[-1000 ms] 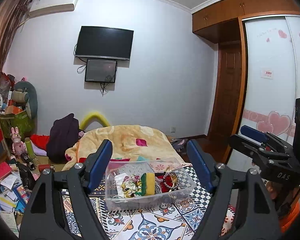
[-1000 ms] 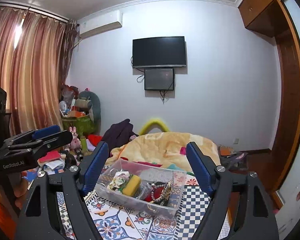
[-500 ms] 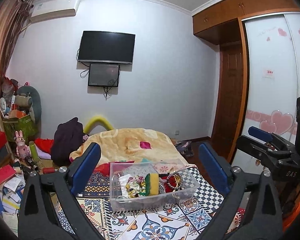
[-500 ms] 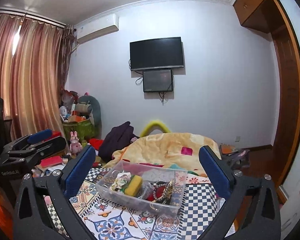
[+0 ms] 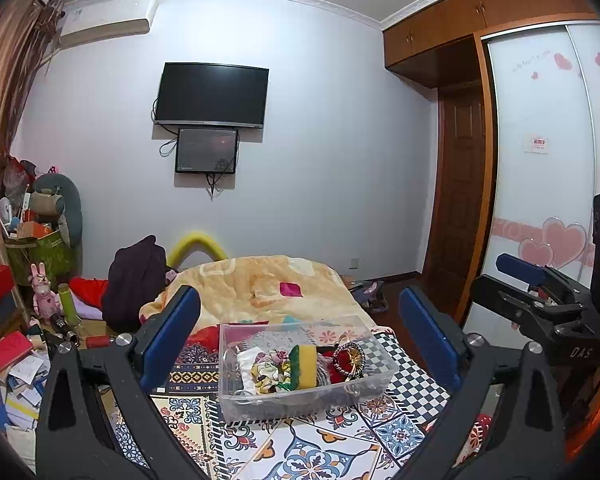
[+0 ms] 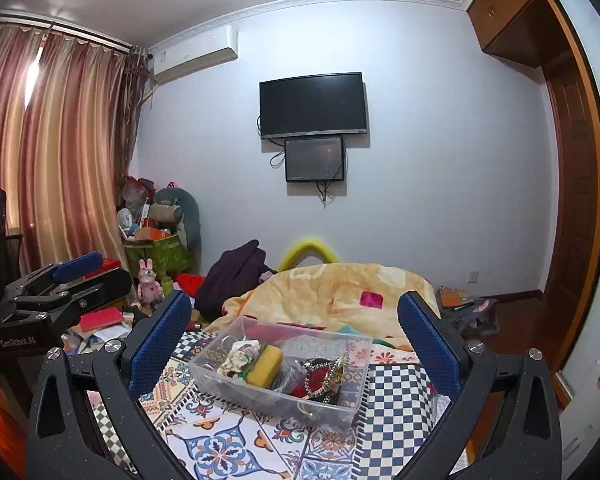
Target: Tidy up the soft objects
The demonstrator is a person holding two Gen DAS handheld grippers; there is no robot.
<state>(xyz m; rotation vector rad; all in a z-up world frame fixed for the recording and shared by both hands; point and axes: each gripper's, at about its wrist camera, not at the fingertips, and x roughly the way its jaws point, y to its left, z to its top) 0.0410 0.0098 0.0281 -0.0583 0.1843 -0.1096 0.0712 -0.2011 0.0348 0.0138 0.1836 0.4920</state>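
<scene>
A clear plastic bin (image 5: 304,396) (image 6: 236,386) sits on a patterned cloth on the bed. It holds a yellow-green sponge (image 5: 305,366) (image 6: 265,362), a floral cloth (image 5: 266,370) (image 6: 240,354), a red item with beads (image 5: 346,358) (image 6: 320,380) and other small things. My left gripper (image 5: 300,332) is open and empty, held back from the bin. My right gripper (image 6: 294,328) is open and empty too, also short of the bin. Each gripper shows at the edge of the other's view: the right one (image 5: 540,300), the left one (image 6: 60,284).
A yellow quilt (image 5: 260,284) lies behind the bin, with a dark garment (image 5: 136,280) at its left. Toys, books and a green bag (image 5: 40,252) clutter the floor at left. A wardrobe (image 5: 548,200) and door stand at right.
Both grippers have opened wider. The left view has risen slightly, so the bin sits lower in the frame.
</scene>
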